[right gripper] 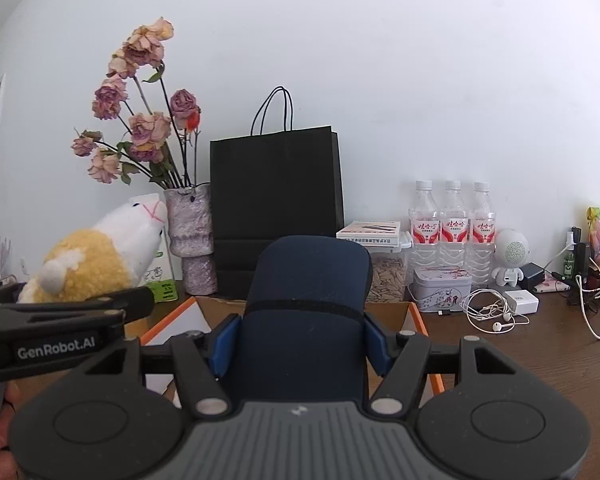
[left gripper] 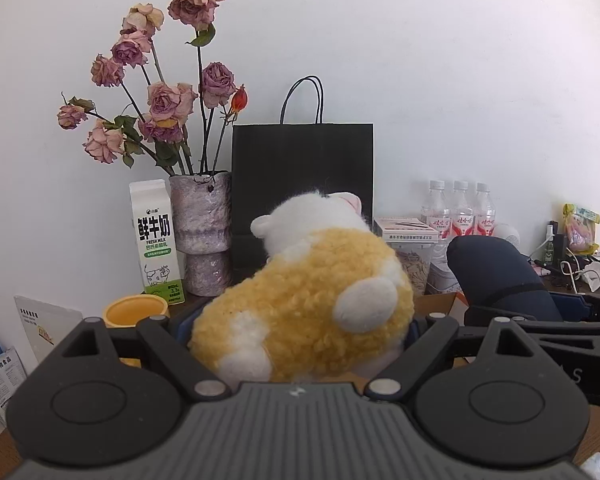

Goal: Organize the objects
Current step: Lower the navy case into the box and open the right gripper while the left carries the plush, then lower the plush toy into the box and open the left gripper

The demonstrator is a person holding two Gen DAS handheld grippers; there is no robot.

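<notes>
A yellow and white plush animal (left gripper: 300, 304) sits between my left gripper's (left gripper: 298, 326) fingers, which are shut on its body; its head points away toward the wall. In the right wrist view the plush (right gripper: 96, 256) and the left gripper (right gripper: 80, 312) hang at the left. My right gripper (right gripper: 300, 344) is shut on a dark navy soft case (right gripper: 308, 280) with a black band, its blue pads (right gripper: 222, 344) pressing both sides. The case (left gripper: 496, 268) also shows at the right of the left wrist view. Both are held over an open cardboard box (right gripper: 418, 320) with orange edges.
Along the wall stand a milk carton (left gripper: 156, 240), a vase of dried roses (left gripper: 202, 232), a black paper bag (right gripper: 276, 204), a seed container (right gripper: 388, 280), a tin (right gripper: 442, 286) and three water bottles (right gripper: 454, 228). Earphones (right gripper: 496, 316), a charger (right gripper: 522, 300) and cables lie on the wooden table (right gripper: 540, 360). A yellow bowl (left gripper: 134, 310) sits at left.
</notes>
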